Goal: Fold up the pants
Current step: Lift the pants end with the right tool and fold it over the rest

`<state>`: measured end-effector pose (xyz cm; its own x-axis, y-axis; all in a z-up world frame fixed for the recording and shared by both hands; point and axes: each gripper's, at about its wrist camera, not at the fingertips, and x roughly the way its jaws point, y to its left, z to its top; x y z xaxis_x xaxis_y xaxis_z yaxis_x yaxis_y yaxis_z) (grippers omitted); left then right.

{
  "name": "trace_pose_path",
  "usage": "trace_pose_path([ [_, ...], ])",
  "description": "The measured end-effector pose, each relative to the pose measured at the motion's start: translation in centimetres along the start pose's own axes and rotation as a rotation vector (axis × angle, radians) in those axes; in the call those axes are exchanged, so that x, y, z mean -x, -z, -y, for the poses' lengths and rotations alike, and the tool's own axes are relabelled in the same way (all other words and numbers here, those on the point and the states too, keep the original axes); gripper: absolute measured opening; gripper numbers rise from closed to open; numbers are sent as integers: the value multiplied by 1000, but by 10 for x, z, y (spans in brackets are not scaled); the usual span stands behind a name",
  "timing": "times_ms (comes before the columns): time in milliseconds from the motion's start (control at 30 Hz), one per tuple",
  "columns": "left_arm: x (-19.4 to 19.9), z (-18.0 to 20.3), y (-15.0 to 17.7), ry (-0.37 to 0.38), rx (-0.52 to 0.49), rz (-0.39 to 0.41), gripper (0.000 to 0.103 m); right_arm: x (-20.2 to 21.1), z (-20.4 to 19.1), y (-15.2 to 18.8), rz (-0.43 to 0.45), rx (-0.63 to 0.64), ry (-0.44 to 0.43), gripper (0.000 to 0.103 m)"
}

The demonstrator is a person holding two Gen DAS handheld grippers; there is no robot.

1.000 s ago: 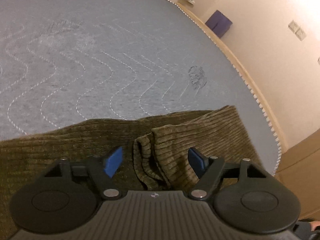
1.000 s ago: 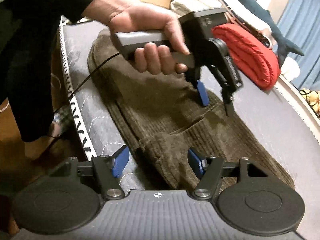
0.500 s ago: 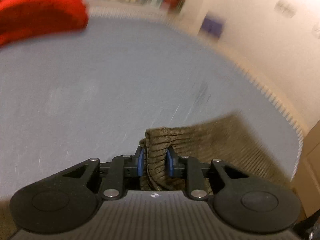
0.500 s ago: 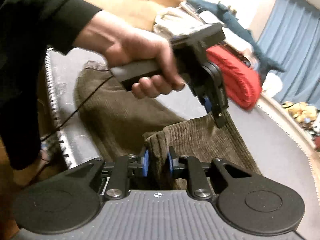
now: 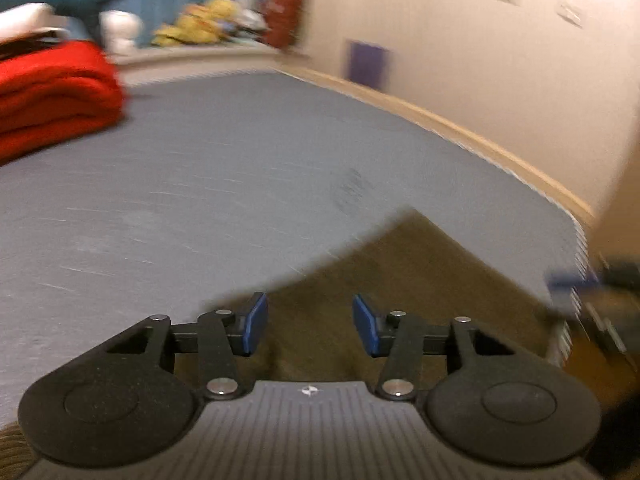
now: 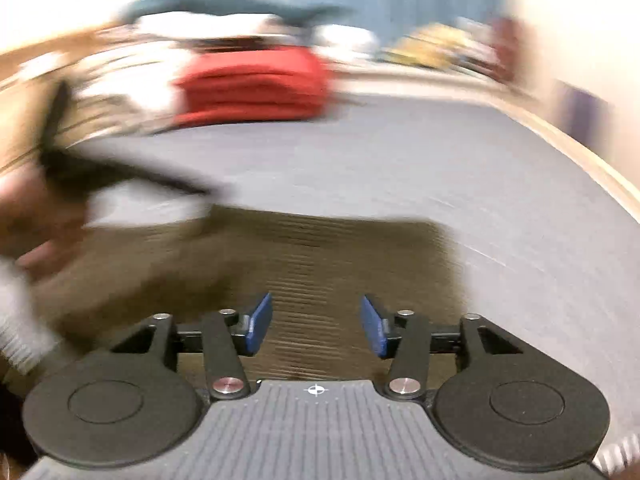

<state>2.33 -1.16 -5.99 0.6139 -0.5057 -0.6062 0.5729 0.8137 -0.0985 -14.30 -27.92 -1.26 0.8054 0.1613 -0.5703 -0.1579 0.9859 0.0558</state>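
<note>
Bed: grey quilted top, carrying everything else; its far edge runs along a cream wall.
Pants: olive-brown corduroy, lying flat on the bed at its near edge; in the left wrist view one corner points out across the grey top.
Blanket: red, folded in a stack, on the bed well beyond the pants; in the right wrist view it sits straight ahead past the cloth's far edge.
Shark toy: dark teal plush, behind the blanket, blurred.
Left gripper: jaws apart, nothing between the blue pads, poised over the pants; whether the pads touch the cloth cannot be told.
Right gripper: jaws apart and empty, above the ribbed cloth of the pants.
Blur: both views are smeared; a dark streak at the left of the right wrist view, over the pants, is too blurred to name.
</note>
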Motion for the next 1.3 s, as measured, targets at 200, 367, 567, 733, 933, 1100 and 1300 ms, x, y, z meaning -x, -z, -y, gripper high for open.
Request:
trace_pose_path([
  [200,-36,5,33,-136,-76,-243,32,-30,69,20,-182,-340,186,72],
  [367,-14,11,21,-126,-15,-167,63,-46,82,29,-236,-484,83,76],
  [567,-12,26,14,-140,-42,-142,63,-48,82,28,-246,-534,84,74],
  [733,-2,25,17,-159,-42,-129,72,-46,82,33,-246,-553,106,71],
  [933,2,25,14,-168,-35,-122,84,-48,79,30,-240,-537,130,60],
  [1100,4,25,11,-175,-11,-119,88,-43,68,26,-220,-477,152,37],
  [1300,24,21,-3,-124,106,-56,102,-16,33,7,-105,-298,191,29],
])
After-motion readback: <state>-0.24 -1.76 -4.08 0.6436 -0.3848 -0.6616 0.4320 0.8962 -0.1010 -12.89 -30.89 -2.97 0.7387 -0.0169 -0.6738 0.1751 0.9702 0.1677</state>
